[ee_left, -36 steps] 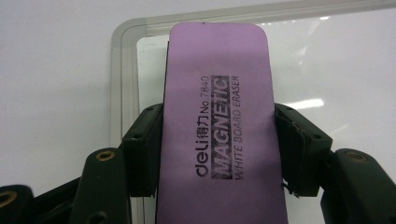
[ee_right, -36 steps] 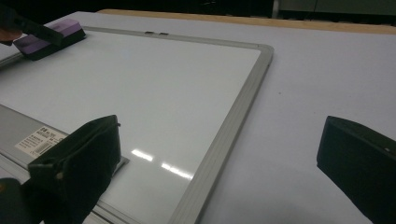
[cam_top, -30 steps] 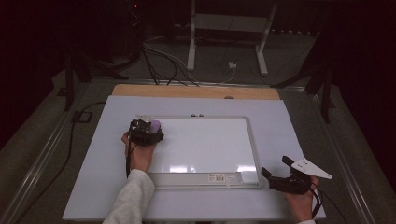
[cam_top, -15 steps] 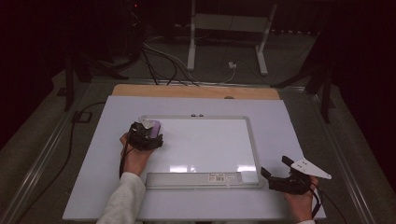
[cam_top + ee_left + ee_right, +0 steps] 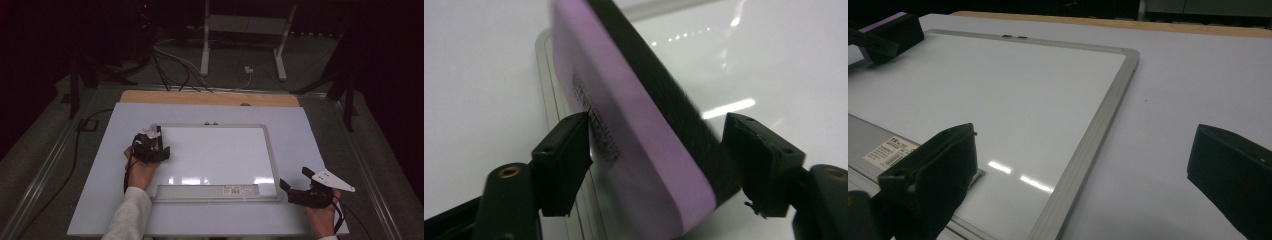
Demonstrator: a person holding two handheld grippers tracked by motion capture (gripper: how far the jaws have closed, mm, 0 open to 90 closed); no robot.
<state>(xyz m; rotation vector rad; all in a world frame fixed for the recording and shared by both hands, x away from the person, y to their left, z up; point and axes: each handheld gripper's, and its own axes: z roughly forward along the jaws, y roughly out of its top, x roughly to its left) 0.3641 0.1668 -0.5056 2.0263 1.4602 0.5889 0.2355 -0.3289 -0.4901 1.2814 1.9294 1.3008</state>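
The left tool [image 5: 156, 142] sits at the left edge of the whiteboard [image 5: 215, 155], near its far left corner, and its jaws pinch a purple eraser [image 5: 624, 125] with a black felt face. In the left gripper view one jaw presses the purple side with its printed mark and the other presses the felt side; the jaws have just been closing on it. The eraser stands tilted over the board's grey frame and glossy white surface. In the right gripper view the eraser [image 5: 893, 30] shows far off at the board's far left corner.

The right tool [image 5: 300, 186] rests on the white desk [image 5: 310, 130] just beside the near right corner of the whiteboard, well apart from the eraser, its jaws spread with nothing between them. A grey tray [image 5: 200, 191] with a label strip runs along the board's near edge. Two small dark clips [image 5: 210, 123] sit at the middle of the far frame. A wooden strip [image 5: 210, 98] borders the far side of the desk, and beyond it lie cables [image 5: 175, 65] and a white stand [image 5: 245, 40] on the floor. Nothing lies on the writing surface between the two tools.
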